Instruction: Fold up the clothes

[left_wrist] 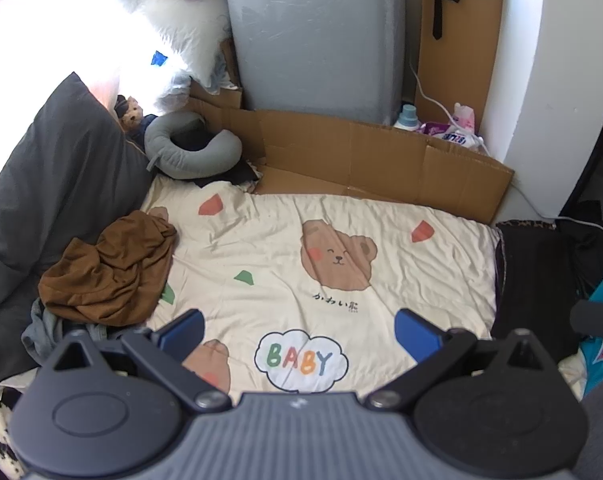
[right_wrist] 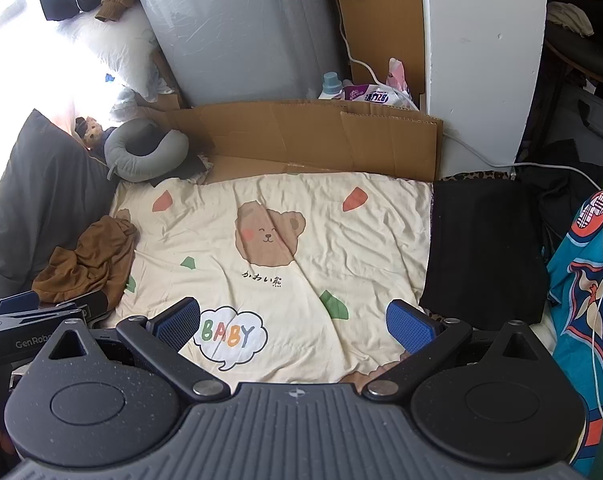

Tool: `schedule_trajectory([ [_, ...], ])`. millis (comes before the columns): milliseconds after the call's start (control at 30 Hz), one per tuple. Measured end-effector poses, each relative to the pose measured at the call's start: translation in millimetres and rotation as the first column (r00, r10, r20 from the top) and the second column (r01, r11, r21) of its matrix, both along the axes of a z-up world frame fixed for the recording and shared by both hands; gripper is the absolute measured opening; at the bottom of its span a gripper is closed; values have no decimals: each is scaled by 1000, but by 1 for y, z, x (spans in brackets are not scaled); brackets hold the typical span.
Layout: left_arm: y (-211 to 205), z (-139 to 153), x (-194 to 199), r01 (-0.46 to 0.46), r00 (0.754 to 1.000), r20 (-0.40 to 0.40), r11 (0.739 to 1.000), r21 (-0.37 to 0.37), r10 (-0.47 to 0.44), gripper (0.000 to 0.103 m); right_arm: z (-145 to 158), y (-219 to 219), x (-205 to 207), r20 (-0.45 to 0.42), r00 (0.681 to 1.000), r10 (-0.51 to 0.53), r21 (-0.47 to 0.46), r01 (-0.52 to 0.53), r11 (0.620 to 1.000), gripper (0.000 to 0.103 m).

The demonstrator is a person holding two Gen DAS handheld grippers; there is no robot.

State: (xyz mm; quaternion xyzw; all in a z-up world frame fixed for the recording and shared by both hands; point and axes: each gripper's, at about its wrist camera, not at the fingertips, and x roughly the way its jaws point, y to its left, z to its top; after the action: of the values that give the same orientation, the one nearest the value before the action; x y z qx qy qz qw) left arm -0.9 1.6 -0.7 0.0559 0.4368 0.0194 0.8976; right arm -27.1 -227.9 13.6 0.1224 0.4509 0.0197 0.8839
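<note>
While both grippers hover low over the near end of the bed, neither has hold of anything. The left gripper has its blue pads spread wide above the "BABY" cloud on the cream bear-print blanket, and the right gripper sits level beside it, opened just as wide, with nothing between its pads. From the right wrist view the left gripper's body shows at the left edge, close alongside.

A crumpled brown garment lies in a heap on the blanket's left edge, against the dark grey pillow — some grey clothing pokes out beneath it. On the blanket's right edge lies a flat black cloth, squared off and smooth, with a teal patterned garment just beyond it.

Between those two sides the blanket is wrinkled but open. Flattened cardboard borders its far edge, a grey neck pillow sits at the far left corner.
</note>
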Motion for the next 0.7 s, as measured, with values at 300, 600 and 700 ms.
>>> schedule_trajectory([
  [300, 8, -3, -4, 3, 1000, 6, 1000, -7, -3, 102, -2, 1, 1, -2, 1000, -3, 5, 3, 1000, 102],
  [600, 6, 0, 5, -7, 1000, -3, 1000, -21, 7, 102, -4, 0, 3, -4, 1000, -10, 0, 10, 1000, 102],
  [700, 7, 0, 5, -6, 1000, -4, 1000, -23, 6, 102, -3, 0, 2, -2, 1000, -11, 0, 11, 1000, 102],
])
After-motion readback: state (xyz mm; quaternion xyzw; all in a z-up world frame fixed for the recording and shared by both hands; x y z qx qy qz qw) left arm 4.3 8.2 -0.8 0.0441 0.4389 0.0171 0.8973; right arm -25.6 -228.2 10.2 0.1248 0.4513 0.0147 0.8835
